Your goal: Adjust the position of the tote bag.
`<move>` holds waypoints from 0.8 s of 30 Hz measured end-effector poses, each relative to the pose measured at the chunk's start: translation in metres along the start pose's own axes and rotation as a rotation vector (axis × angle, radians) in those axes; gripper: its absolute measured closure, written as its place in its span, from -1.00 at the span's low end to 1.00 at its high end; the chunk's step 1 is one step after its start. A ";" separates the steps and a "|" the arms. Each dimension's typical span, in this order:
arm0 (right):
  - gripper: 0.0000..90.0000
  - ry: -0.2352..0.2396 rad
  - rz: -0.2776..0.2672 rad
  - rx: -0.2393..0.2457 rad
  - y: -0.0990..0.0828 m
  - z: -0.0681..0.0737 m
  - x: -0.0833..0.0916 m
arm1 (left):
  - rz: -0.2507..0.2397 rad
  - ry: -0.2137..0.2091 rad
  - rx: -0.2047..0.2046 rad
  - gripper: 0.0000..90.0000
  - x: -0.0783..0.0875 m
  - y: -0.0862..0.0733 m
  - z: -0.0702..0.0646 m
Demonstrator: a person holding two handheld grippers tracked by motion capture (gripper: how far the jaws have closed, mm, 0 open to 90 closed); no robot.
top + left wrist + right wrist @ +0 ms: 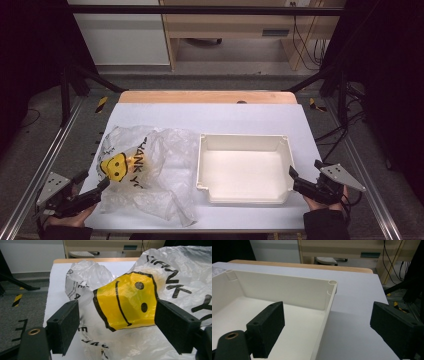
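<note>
A crumpled clear plastic bag with a yellow smiley face and black lettering lies on the left of the table. My left gripper is open at the bag's near left edge. In the left gripper view the smiley face bulges between the two spread jaws. A white plastic bin sits empty right of the bag. My right gripper is open at the bin's right wall. In the right gripper view that wall runs between the jaws, one jaw over the bin's inside.
The table has a white top with a wooden strip along its far edge. Metal frame rails run down both sides. Cabinets and cables stand on the floor beyond.
</note>
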State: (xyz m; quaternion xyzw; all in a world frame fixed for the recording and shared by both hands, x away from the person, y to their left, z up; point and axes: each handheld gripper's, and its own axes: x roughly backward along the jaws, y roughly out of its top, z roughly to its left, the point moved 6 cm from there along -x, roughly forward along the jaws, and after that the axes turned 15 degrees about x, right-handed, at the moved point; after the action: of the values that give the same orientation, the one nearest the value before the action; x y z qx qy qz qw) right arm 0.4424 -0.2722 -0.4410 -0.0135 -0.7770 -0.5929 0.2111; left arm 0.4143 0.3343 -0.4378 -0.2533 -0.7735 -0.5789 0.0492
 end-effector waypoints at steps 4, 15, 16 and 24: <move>-0.71 0.009 0.003 0.000 0.000 0.002 0.000 | 0.004 -0.012 -0.002 -0.54 0.000 0.001 -0.005; -0.71 0.035 0.012 0.030 0.003 0.015 -0.003 | 0.013 -0.051 0.007 -0.54 0.001 0.005 -0.016; -0.71 0.038 0.006 0.033 0.004 0.016 -0.003 | 0.013 -0.051 0.004 -0.54 0.001 0.005 -0.018; -0.72 0.055 0.007 0.040 0.006 0.022 -0.003 | 0.012 -0.073 -0.010 -0.54 0.002 0.010 -0.032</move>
State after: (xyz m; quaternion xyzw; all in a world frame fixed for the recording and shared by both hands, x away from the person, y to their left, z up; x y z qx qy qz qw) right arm 0.4403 -0.2493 -0.4409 0.0043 -0.7824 -0.5768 0.2347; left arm 0.4102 0.3075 -0.4185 -0.2792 -0.7704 -0.5727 0.0234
